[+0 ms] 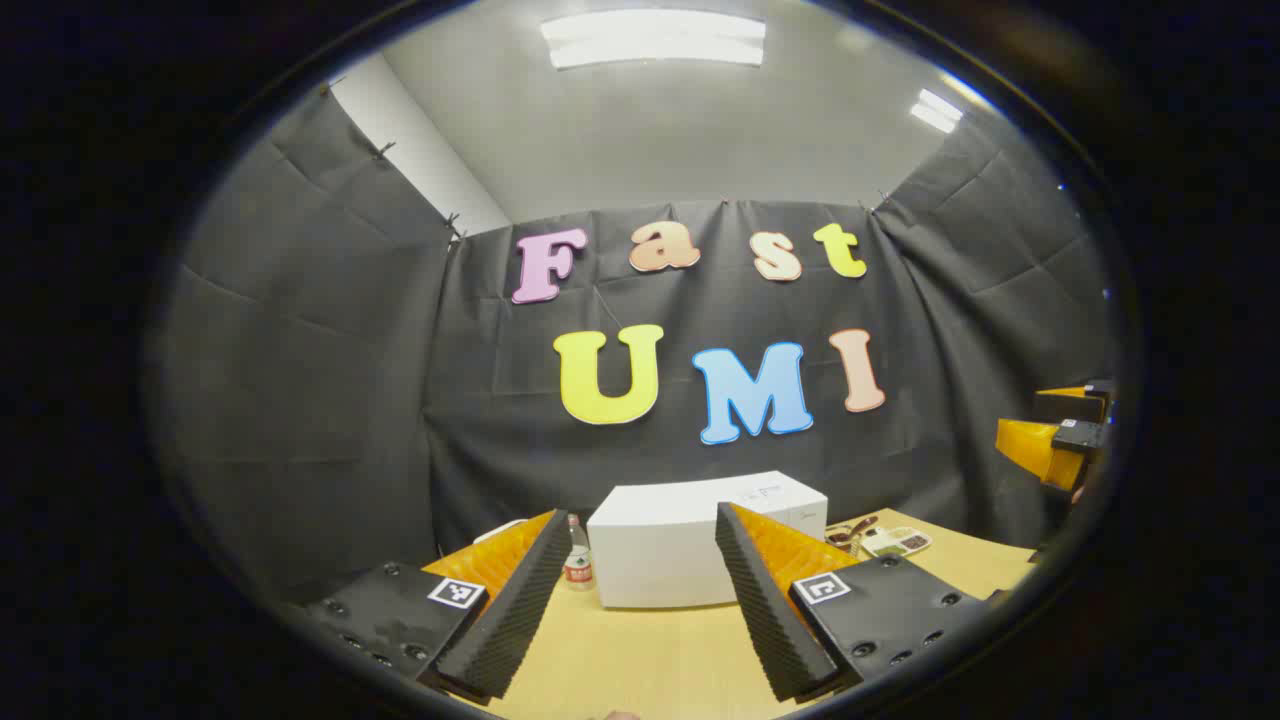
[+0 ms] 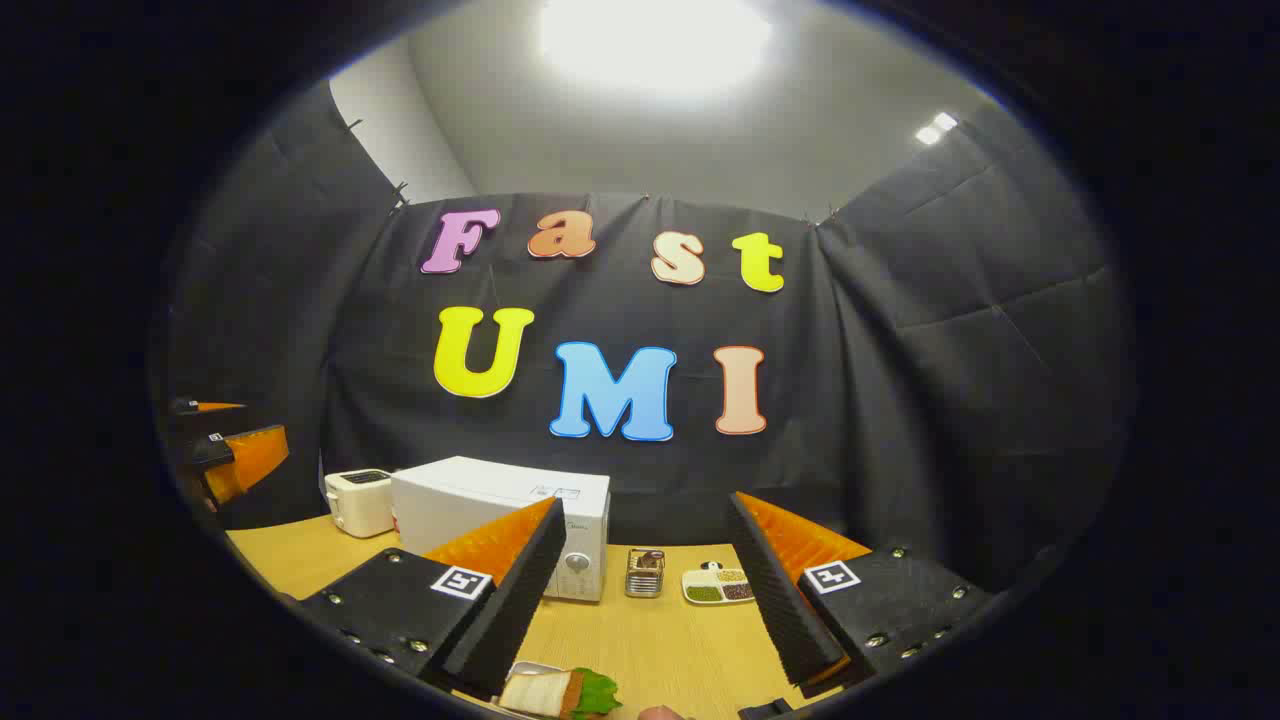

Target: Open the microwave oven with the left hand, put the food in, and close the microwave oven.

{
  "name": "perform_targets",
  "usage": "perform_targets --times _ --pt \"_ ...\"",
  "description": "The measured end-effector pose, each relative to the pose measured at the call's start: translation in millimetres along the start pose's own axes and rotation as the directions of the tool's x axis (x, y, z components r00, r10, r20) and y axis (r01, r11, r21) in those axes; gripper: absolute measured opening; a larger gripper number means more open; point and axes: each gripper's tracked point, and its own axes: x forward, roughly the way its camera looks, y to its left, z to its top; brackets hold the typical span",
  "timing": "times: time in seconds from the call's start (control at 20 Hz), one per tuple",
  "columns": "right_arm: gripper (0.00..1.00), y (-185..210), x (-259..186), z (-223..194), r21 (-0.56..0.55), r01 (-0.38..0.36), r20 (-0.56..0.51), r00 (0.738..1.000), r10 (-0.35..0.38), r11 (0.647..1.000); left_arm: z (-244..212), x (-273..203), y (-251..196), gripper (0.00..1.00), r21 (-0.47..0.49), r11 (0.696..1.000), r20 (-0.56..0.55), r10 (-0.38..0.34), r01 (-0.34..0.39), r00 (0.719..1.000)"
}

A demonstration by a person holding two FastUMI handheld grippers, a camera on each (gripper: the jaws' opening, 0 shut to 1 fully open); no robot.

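Left gripper view, left to right: the left gripper (image 1: 640, 600) has its fingers spread wide with nothing between them, raised above the light wooden table (image 1: 640, 660) and aimed straight at the white box-shaped microwave oven (image 1: 700, 540). That line-up suits the opening step, which by the look of it is not yet begun. A small clear plastic bottle with a red label (image 1: 578, 560) stands just beside the microwave's left side. Right of the microwave, far on the table, lies a white divided dish of small dark bits (image 1: 900, 542). At the far right edge is the right gripper (image 1: 1060, 440), held up off the table and well apart.

Right gripper view, left to right: the left gripper (image 2: 225, 450) hangs at the left edge. A white toaster (image 2: 360, 500) sits far left, touching or just beside the microwave (image 2: 500, 510), whose door looks closed, though the front is partly hidden by a finger. Then a small wire rack (image 2: 645, 572) and the dish (image 2: 718, 586). The right gripper (image 2: 640, 600) is also spread and empty. Near, below it, is the food: a sandwich with green lettuce (image 2: 560, 692) on a white tray (image 2: 530, 668), placed close so the right hand can grab it once the door is open. Whether the tray is a plate or box I cannot tell.
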Motion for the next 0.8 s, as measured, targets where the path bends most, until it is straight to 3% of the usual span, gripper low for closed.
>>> perform_targets --times 0.8 --pt "0.98 -43.7 -4.2 -3.7 0.041 -0.053 0.028 0.998 0.052 0.998 4.9 15.1 -71.1 0.95 -0.003 1.0 0.003 0.006 -0.006 1.0"
